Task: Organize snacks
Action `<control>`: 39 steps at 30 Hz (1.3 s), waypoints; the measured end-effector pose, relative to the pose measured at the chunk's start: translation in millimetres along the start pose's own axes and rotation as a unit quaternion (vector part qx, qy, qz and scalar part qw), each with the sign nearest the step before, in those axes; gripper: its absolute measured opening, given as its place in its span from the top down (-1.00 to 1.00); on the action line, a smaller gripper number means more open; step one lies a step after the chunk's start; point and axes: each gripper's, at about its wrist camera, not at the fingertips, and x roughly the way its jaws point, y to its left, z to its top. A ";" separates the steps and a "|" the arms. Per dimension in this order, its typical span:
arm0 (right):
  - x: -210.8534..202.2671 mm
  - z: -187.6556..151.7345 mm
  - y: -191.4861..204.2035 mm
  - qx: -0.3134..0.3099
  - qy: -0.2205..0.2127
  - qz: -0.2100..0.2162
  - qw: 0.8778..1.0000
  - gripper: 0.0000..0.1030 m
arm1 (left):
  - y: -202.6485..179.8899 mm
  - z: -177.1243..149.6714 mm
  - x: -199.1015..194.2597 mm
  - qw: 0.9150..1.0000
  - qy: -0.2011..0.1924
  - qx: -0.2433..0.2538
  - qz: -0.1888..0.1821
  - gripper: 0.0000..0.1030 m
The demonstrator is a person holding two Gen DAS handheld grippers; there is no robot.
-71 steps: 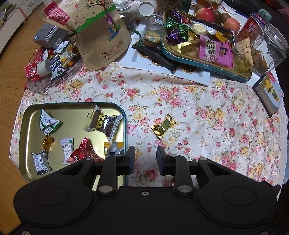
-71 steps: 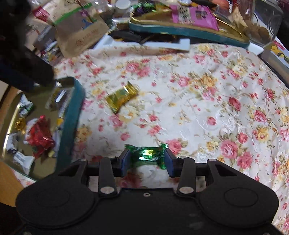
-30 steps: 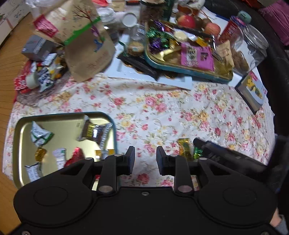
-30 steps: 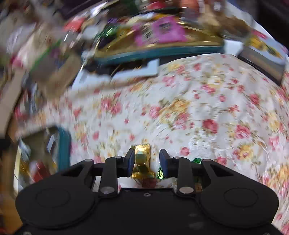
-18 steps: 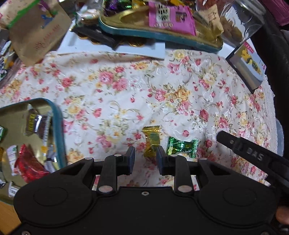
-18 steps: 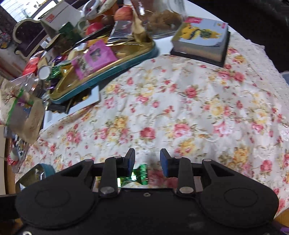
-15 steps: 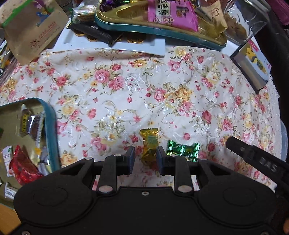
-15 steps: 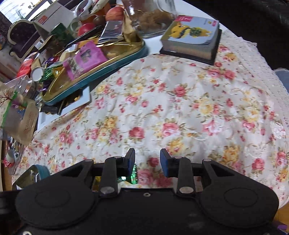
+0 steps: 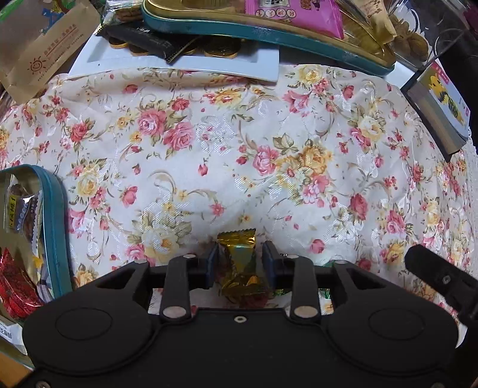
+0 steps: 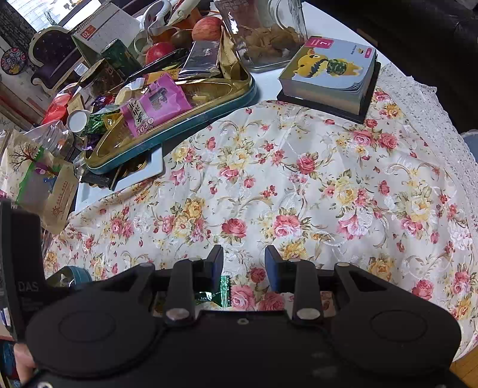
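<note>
A gold-wrapped candy lies on the floral tablecloth between the fingers of my left gripper. The jaws are open, with a small gap on each side of the wrapper. A green-wrapped candy lies on the cloth under my right gripper, which is open and empty above it; a sliver of it shows in the left wrist view. The gold tin with a teal rim holding several sorted snacks is at the left.
A large teal-rimmed tray of mixed snacks with a pink packet sits at the back on a white board. A brown paper bag is back left. A small book lies back right. The right gripper's body shows at right.
My right gripper let go of the green candy and pulled back to the right. My left gripper moved right and down until the gold candy lies between its fingers.
</note>
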 end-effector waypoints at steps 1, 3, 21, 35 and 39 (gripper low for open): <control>0.8 -0.1 -0.3 0.003 0.001 0.001 1.000 0.34 | -1.1 -0.2 0.3 1.000 -0.002 0.000 0.001 0.16; 3.7 -0.6 -1.1 0.005 0.008 0.005 1.000 0.34 | -2.9 1.0 0.1 1.000 -0.004 -0.001 0.006 0.16; 42.5 -9.6 24.0 -0.023 0.032 -0.006 0.999 0.32 | 45.8 -9.7 -2.9 0.996 0.059 -0.064 -0.019 0.43; 50.2 -47.2 35.9 -0.097 0.098 -0.028 0.990 0.31 | 41.5 -7.1 -0.2 0.997 0.070 -0.037 -0.010 0.32; 32.0 -52.0 37.1 -0.098 0.068 -0.016 0.993 0.31 | 41.6 -5.3 1.2 0.997 0.069 -0.033 -0.012 0.20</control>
